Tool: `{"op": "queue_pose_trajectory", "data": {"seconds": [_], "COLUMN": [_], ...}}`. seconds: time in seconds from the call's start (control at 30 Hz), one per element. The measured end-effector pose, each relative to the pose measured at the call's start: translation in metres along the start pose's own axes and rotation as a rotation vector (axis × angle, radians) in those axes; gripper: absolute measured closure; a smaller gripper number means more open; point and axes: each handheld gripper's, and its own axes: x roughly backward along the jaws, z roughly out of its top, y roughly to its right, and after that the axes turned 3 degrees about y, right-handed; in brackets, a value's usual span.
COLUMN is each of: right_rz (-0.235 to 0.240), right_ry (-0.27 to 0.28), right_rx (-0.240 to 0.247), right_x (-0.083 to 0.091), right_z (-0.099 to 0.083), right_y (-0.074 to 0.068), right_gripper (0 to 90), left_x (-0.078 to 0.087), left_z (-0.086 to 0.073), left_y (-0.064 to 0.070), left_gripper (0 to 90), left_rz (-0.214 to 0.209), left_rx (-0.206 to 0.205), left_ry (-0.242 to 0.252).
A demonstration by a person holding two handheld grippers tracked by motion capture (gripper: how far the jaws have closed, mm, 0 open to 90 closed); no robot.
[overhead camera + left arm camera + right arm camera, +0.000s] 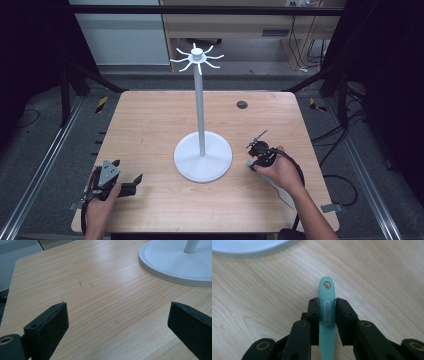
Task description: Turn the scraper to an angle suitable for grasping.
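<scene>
Nearest the front edge of the light wooden table (150, 130), toward its left corner, the left gripper (127, 182) rests low with its jaws spread wide and nothing between them; in the left gripper view only bare wood grain lies in the gap. Further in, by the right edge, the right gripper (327, 312) has its jaws closed narrow on the flat handle of a pale mint-green plastic utensil with a round hanging hole at its tip (327, 305); what sort of head it has cannot be told, as that end runs back under the hand. At the table's middle stands a white rack of a round disc base, a tall thin pole and a crown of curved hooks at the top (201, 115); every hook is bare, and no container is on the table. If the utensil is meant for a hook, the risks are plain: the hole is small and the hooks slender, so a slight tilt could miss; the smooth handle may pivot between the jaws; and a knock high on the pole could tip the rack.
</scene>
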Motion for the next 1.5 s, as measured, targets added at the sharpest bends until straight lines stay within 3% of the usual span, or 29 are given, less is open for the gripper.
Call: {"op": "queue_pose_trajectory", "data": {"seconds": [0.23, 0.8, 0.93, 1.23, 1.5], "right_rz": [-0.002, -0.042, -0.049, -0.060, -0.061], "right_ry": [0.098, 0.243, 0.308, 0.410, 0.470], "right_rx": [-0.023, -0.059, -0.076, -0.084, -0.091], "right_x": [0.028, 0.072, 0.088, 0.105, 0.118], "right_z": [-0.001, 0.005, 0.006, 0.007, 0.009], "right_y": [0.003, 0.018, 0.023, 0.026, 0.026], "right_gripper": [74.5, 74.7, 74.7, 74.7, 74.7], "left_x": [0.000, 0.001, 0.001, 0.001, 0.001], "left_z": [0.000, 0.000, 0.000, -0.001, -0.001], "left_y": [0.001, 0.000, 0.000, 0.001, 0.001], "left_gripper": [2.9, 2.9, 2.9, 2.9, 2.9], "left_rz": [-0.001, 0.002, 0.001, 0.001, 0.002], "left_rx": [-0.001, 0.005, 0.004, 0.005, 0.004], "left_ry": [-0.002, 0.000, 0.000, 0.000, -0.001]}}
